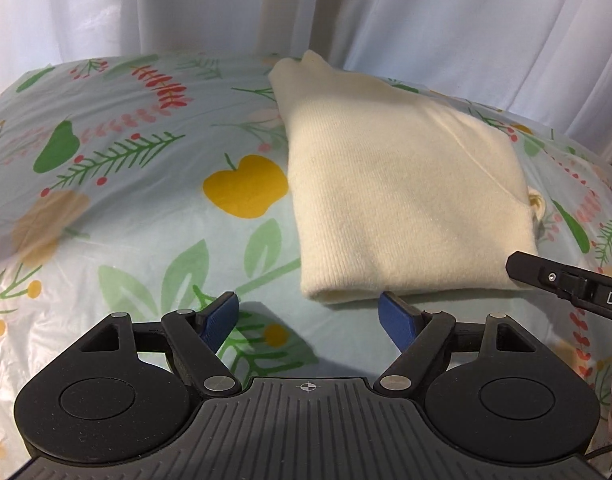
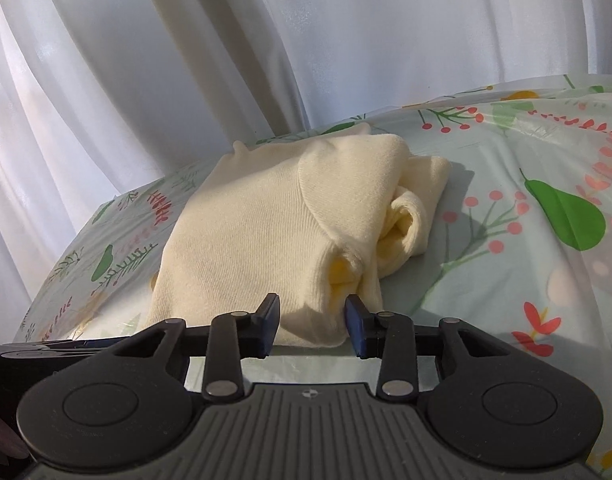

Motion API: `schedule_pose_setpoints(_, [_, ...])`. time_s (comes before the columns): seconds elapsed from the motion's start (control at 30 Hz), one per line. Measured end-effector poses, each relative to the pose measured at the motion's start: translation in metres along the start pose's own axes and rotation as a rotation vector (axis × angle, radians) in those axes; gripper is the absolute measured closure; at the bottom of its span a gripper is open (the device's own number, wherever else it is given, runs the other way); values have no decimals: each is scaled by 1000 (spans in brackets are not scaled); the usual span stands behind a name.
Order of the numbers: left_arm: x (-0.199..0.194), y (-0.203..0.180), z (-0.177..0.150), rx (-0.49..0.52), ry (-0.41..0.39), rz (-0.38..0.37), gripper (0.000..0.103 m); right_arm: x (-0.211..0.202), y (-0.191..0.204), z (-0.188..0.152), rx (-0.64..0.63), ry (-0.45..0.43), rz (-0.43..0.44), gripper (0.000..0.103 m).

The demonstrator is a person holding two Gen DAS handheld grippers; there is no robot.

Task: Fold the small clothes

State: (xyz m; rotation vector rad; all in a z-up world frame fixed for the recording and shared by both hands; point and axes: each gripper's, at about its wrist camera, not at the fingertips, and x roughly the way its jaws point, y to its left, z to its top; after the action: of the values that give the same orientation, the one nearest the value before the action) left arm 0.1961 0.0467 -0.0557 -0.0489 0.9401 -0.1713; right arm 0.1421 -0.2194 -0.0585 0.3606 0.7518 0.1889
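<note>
Counting the scene, we see one folded cream garment (image 1: 390,196) on the table's floral cloth (image 1: 126,184), before one white curtain (image 2: 226,60). Our left hand-held gripper (image 1: 311,314) stands near the garment's front edge, jaws wide apart and empty. Our right hand-held gripper (image 2: 312,324) brackets the garment's near corner, jaws partly apart, not clamping.

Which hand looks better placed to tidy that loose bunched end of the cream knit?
Probably the right. The right gripper has the knit's near corner between its jaws, beside the bunched end. The left gripper hangs open, off the other near corner.
</note>
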Motion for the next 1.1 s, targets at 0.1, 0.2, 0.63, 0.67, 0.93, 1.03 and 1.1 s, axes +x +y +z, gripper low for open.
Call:
schedule_pose_setpoints(0.1, [5, 1, -1, 1, -4, 4, 21, 12, -11, 0, 62, 56, 24, 66])
schedule_pose_setpoints(0.2, [8, -2, 2, 16, -13, 12, 22, 17, -23, 8, 186, 70, 99, 62])
schedule_pose_setpoints(0.63, [13, -6, 3, 17, -46, 21, 22, 34, -22, 11, 314, 81, 165, 73])
schedule_pose_setpoints(0.67, [13, -6, 4, 10, -41, 28, 22, 34, -23, 13, 314, 77, 169, 74])
schedule_pose_setpoints(0.93, [8, 6, 13, -81, -25, 150, 20, -5, -11, 36, 217, -119, 171, 92])
schedule_pose_setpoints(1.03, [9, 15, 13, -118, 5, 124, 20, 14, -23, 30, 198, -35, 68, 93])
schedule_pose_setpoints(1.1, [9, 15, 10, -99, 23, 128, 20, 29, -24, 20, 134, 17, -8, 93])
